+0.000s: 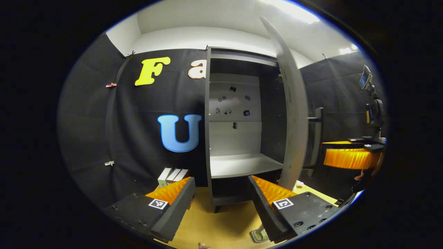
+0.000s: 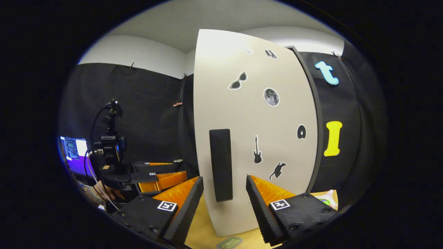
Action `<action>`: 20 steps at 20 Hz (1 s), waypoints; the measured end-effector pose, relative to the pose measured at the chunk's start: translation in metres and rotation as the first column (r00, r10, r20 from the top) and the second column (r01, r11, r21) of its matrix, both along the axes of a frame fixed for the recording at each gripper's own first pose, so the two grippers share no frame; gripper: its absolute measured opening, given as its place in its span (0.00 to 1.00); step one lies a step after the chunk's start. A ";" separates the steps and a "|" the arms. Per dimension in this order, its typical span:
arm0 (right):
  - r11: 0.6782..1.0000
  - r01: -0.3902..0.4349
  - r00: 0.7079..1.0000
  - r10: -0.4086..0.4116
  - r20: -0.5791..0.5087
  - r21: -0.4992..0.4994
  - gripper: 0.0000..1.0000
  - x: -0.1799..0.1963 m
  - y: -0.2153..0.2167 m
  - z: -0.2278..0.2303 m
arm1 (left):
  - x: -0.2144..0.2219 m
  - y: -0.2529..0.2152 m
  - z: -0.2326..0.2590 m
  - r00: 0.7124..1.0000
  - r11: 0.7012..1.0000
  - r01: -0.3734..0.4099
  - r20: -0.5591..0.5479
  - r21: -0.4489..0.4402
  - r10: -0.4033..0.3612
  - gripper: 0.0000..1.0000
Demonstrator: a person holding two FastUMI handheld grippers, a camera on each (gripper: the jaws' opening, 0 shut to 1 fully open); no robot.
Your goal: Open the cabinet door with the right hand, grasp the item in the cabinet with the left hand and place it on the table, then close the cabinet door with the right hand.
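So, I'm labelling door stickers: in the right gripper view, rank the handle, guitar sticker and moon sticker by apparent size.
Largest to smallest:
1. handle
2. guitar sticker
3. moon sticker
Guitar is longer, moon rounder; their areas look close, so that order is unsure.

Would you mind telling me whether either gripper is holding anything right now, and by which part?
Nothing is held. The left gripper is open before the open grey cabinet; the right gripper is open, facing the door's black handle.

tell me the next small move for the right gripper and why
Probably ease the right gripper forward so its open fingers straddle the door handle, then close. The cabinet door stands swung open, the shelf looks bare, and the left gripper is open and holds nothing, so closing the door seems to be what remains.
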State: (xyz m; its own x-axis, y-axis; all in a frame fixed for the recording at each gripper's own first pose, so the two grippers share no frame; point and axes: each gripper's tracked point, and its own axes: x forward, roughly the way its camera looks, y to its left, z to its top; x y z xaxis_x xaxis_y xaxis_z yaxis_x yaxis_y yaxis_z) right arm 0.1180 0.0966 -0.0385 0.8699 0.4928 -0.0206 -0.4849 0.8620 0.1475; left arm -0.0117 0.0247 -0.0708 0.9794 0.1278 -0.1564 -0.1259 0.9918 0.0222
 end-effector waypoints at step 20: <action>0.939 0.341 0.940 -0.340 0.027 -0.049 0.98 -0.037 -0.125 0.002 | 0.027 -0.094 0.025 0.984 0.985 0.166 0.061 0.043 -0.168 0.95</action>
